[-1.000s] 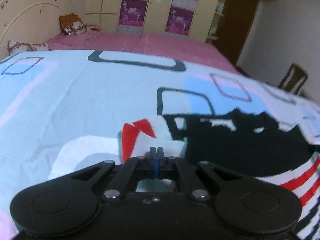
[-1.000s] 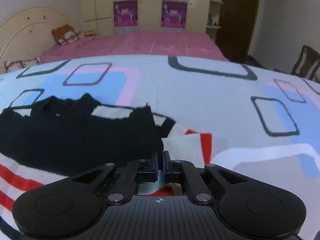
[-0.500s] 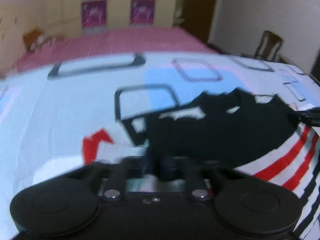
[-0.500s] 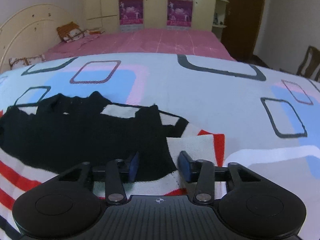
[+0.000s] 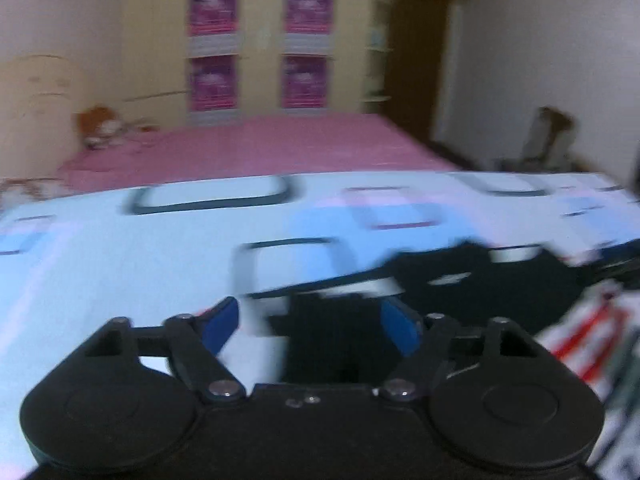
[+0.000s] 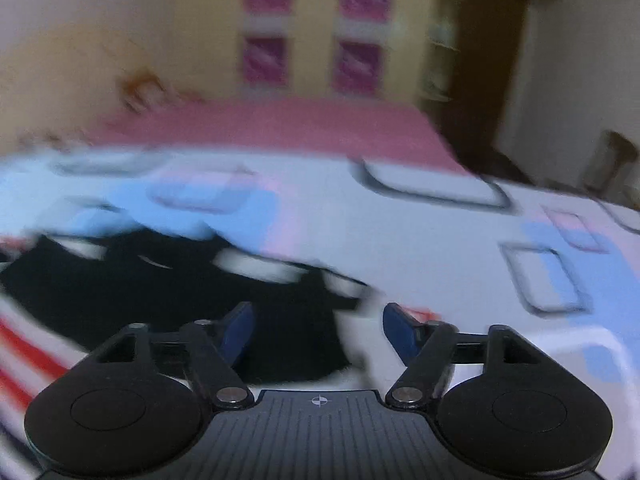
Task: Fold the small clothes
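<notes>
A small shirt, black on top with red and white stripes, lies flat on the patterned bed sheet. In the left wrist view the shirt lies ahead and to the right of my left gripper, which is open and empty just above its left edge. In the right wrist view the shirt lies ahead and to the left of my right gripper, which is open and empty over its right edge. Both views are blurred by motion.
The white sheet with blue and pink squares covers the near bed. A pink bed lies behind it, with a wardrobe at the back wall. A wooden chair stands at the right.
Both grippers were shut on the shirt's sleeves one second ago. Both have opened and let the cloth go, and they have risen and pulled back a little.
</notes>
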Demonstrator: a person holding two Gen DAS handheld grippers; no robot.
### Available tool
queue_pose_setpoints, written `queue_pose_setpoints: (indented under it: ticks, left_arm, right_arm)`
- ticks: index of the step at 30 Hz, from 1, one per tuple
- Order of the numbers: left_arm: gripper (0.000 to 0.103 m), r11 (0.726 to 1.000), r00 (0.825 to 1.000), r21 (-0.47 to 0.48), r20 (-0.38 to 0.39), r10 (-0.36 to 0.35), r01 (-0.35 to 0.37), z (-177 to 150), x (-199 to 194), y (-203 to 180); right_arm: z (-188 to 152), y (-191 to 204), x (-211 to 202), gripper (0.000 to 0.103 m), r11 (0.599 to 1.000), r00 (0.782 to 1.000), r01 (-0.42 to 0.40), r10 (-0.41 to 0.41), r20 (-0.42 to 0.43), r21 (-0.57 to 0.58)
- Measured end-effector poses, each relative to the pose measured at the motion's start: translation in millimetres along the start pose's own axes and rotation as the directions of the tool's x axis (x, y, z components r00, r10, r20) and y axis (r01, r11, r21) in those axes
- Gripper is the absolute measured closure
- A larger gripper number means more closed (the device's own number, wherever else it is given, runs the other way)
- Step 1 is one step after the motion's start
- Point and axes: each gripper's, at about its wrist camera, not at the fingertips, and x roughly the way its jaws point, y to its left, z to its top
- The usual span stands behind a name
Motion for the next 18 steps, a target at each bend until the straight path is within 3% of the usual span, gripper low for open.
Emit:
queue_pose_setpoints:
  ticks: [1,3,6,8,10,11,12,14,16,18]
  left_arm:
    - [0.031,0.999,0.999,0.014,-0.007,-0.042,0.042,1,2,-14]
    - [0.030,0.991,0.991,0.038,-0.046,-0.124,0.125,-2,13,-44]
    - [0.029,0.987,0.982,0.037,-0.108,-0.152,0.157,-13,32,-67]
    - [0.027,0.990,0.979,0.014,-0.151,-0.136,0.140,-22,41,-63]
    - [0.027,0.997,0.988,0.015,-0.135,-0.075,0.078,-29,36,-45]
    - [0.027,0.999,0.991,0.003,-0.128,-0.044,0.045,-32,32,-32]
    - [0.027,1.000,0.992,-0.005,-0.124,0.004,-0.005,-37,27,-17]
    - [0.027,0.999,0.994,-0.032,-0.110,0.014,-0.018,-42,16,10]
    - [0.027,1.000,0.993,-0.029,-0.121,-0.007,0.004,-42,14,15]
    - [0.029,1.000,0.990,0.009,-0.139,0.029,-0.028,-36,16,1]
  right_arm:
    - [0,14,4,0.052,0.999,0.999,-0.031,0.031,-0.014,-0.029]
    - [-2,36,13,0.054,0.995,0.996,-0.085,0.083,-0.031,-0.049]
    - [-6,59,27,0.054,0.988,0.988,-0.148,0.145,-0.060,-0.050]
    - [-12,64,34,0.055,0.986,0.984,-0.157,0.151,-0.096,-0.061]
    - [-15,54,33,0.055,0.983,0.982,-0.166,0.157,-0.102,-0.083]
    - [-17,45,30,0.055,0.986,0.986,-0.139,0.131,-0.099,-0.087]
    - [-19,28,27,0.055,0.995,0.995,-0.061,0.054,-0.088,-0.073]
    - [-24,-11,19,0.055,0.995,0.991,0.096,-0.095,-0.094,0.009]
    - [-30,-41,13,0.055,0.990,0.989,0.111,-0.101,-0.106,0.092]
    - [-30,-48,11,0.055,0.989,0.988,0.099,-0.086,-0.125,0.109]
